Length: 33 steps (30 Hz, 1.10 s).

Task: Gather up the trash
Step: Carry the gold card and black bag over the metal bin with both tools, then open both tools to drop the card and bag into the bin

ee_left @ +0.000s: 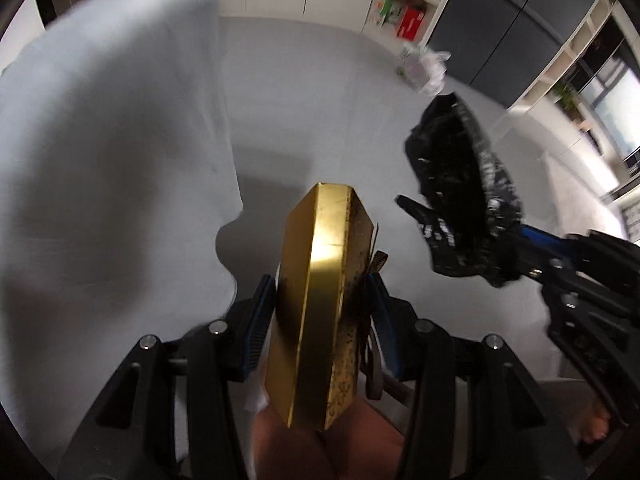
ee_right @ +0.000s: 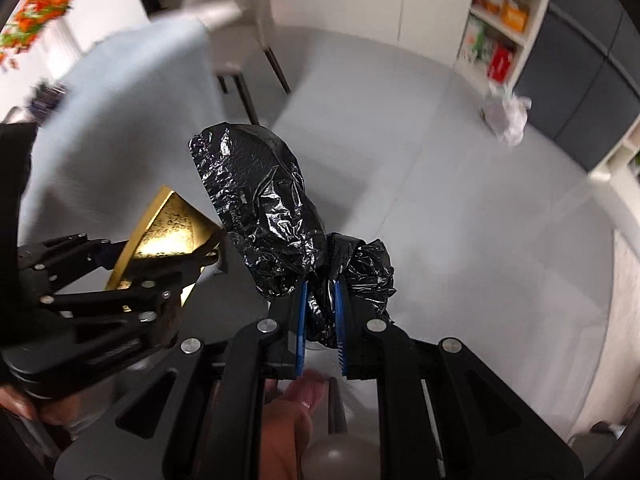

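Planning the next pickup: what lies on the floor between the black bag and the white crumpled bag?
Nothing: bare grey floor separates the black bag from the white bag, clearest in the right wrist view.

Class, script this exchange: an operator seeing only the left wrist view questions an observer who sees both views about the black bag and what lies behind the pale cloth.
Operator: How is the black bag held?
Observer: The right hand-held gripper has its blue pads clamped on the bag's bunched neck.
Operator: What stands beyond the pale cloth?
Observer: A white chair with dark legs.
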Available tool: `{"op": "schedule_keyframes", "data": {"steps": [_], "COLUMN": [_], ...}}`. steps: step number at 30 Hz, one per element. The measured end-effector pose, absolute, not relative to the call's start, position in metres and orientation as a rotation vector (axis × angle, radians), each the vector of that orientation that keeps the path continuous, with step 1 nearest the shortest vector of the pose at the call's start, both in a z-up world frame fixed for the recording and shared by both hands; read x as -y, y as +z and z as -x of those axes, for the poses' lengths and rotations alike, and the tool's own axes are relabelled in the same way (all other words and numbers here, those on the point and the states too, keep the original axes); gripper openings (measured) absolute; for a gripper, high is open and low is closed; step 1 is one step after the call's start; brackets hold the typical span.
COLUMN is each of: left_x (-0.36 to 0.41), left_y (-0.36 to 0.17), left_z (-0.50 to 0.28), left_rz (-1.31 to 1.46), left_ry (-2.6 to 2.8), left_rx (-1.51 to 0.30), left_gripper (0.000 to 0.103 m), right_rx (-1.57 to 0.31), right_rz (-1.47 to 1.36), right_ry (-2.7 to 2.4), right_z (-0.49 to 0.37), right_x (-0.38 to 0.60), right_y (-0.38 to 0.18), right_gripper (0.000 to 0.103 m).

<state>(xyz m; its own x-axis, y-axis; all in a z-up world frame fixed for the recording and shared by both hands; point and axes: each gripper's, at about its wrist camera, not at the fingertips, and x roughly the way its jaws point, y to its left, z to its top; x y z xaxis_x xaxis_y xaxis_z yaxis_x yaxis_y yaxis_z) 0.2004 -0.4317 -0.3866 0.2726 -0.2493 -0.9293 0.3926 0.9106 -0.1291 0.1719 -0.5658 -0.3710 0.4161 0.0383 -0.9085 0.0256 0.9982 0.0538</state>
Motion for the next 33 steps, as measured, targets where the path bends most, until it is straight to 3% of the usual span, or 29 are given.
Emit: {"op": "schedule_keyframes", "data": {"steps": [5,10,12,14,15,17,21,22,23,25,33], "left_x": [0.451,0.466,0.470,0.472,0.472,0.470,0.466,0.469,0.470,0.469,0.468], "left_y": [-0.526,-0.619,-0.648,-0.666,-0.676,-0.686,-0.687,-0.686,-0.682,-0.675,-0.603], "left_z": [-0.223,-0.237,-0.241,-0.247,-0.249,-0.251,-0.250,-0.251,-0.251,-0.251,-0.254], "left_rz": [-0.184,-0.239,-0.276,-0.296,-0.299,-0.298,-0.288,-0.287,-0.288,-0.302,-0.289], "left_ry": [-0.431,-0.479,-0.492,-0.497,-0.493,-0.488,-0.494,-0.496,-0.499,-0.502,-0.494], "left_rx": [-1.276,-1.302,-1.302,-1.314,-1.319,-1.320,-1.338,-1.342,-1.343,-1.341,-1.320], "left_gripper": [0.048,0.050,0.051,0.060,0.063,0.070,0.072,0.072,0.072,0.072,0.072], "right_rx": [-1.233,-1.277,-1.283,-1.287,-1.293,-1.298,-1.298,-1.299,-1.295,-1.280,-1.255], "right_rz": [-0.142,-0.165,-0.174,-0.175,-0.176,-0.185,-0.189,-0.186,-0.181,-0.170,-0.163], "right_ry": [-0.008,-0.043,-0.056,-0.065,-0.068,-0.070,-0.074,-0.073,-0.074,-0.080,-0.089], "right_z": [-0.191,-0.200,-0.200,-0.204,-0.206,-0.211,-0.212,-0.212,-0.213,-0.215,-0.217], "right_x": [0.577,0.581,0.578,0.576,0.578,0.578,0.577,0.576,0.577,0.575,0.583], "right_y": [-0.509,-0.596,-0.622,-0.643,-0.652,-0.661,-0.663,-0.662,-0.662,-0.652,-0.585], "right_gripper": [0.012,0.013,0.019,0.029,0.029,0.031,0.036,0.040,0.051,0.058,0.060]}}
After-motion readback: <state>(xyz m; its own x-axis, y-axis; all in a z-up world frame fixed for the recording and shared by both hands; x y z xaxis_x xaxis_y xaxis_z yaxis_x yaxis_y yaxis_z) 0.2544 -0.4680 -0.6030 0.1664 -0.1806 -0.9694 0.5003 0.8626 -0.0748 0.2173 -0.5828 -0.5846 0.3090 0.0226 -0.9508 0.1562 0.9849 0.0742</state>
